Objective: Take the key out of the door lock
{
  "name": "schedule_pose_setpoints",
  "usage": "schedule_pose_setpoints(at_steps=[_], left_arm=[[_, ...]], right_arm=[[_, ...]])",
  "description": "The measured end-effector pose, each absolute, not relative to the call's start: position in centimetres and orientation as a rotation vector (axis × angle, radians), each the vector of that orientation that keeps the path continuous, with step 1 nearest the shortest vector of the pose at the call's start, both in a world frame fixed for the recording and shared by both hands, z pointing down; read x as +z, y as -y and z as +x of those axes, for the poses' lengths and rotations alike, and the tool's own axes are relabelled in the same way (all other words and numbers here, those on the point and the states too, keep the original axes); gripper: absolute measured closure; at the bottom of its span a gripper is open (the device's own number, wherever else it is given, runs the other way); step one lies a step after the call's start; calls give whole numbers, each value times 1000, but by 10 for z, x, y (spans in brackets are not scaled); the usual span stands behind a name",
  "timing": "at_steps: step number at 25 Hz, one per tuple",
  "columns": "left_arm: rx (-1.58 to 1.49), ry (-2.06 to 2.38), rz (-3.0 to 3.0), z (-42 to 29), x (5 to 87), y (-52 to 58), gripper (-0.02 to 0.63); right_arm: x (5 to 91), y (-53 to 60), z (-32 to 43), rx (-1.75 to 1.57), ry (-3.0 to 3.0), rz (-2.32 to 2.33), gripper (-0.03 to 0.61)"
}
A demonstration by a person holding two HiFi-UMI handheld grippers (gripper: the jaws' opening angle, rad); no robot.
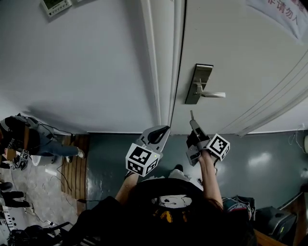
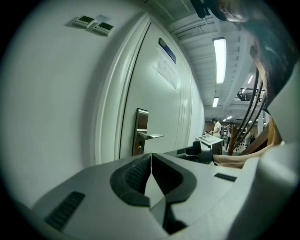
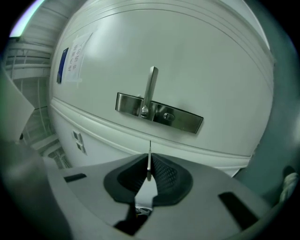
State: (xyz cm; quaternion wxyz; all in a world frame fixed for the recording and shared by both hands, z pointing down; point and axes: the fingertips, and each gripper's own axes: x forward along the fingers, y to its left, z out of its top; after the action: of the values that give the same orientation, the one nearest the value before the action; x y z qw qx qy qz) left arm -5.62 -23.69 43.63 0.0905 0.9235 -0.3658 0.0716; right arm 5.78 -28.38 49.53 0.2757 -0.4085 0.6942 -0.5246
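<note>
The white door carries a metal lock plate (image 1: 198,84) with a lever handle (image 1: 212,94). In the right gripper view the plate (image 3: 180,118) shows its keyhole (image 3: 167,116) with nothing in it, beside the handle (image 3: 151,86). My right gripper (image 1: 192,124) is shut on a thin metal key (image 3: 149,161), whose blade pokes out past the fingertips (image 1: 191,115), clear of the door. To its left my left gripper (image 1: 163,130) is shut with nothing in it, and its view has the plate (image 2: 140,132) ahead of its jaws (image 2: 151,161).
The door frame (image 1: 161,62) runs between the door and a white wall with a small control panel (image 1: 55,6). A paper sign (image 1: 276,14) hangs on the door. A person (image 1: 33,139) and cables sit on the floor at left.
</note>
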Motion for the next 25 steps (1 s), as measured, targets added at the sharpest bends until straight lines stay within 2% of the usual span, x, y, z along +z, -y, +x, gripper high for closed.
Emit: schedule_pose_setpoints(at_steps=[25], left_arm=[[280, 846, 2751, -95, 479, 147, 601]], right_arm=[[499, 152, 9, -1340, -1881, -1252, 558]])
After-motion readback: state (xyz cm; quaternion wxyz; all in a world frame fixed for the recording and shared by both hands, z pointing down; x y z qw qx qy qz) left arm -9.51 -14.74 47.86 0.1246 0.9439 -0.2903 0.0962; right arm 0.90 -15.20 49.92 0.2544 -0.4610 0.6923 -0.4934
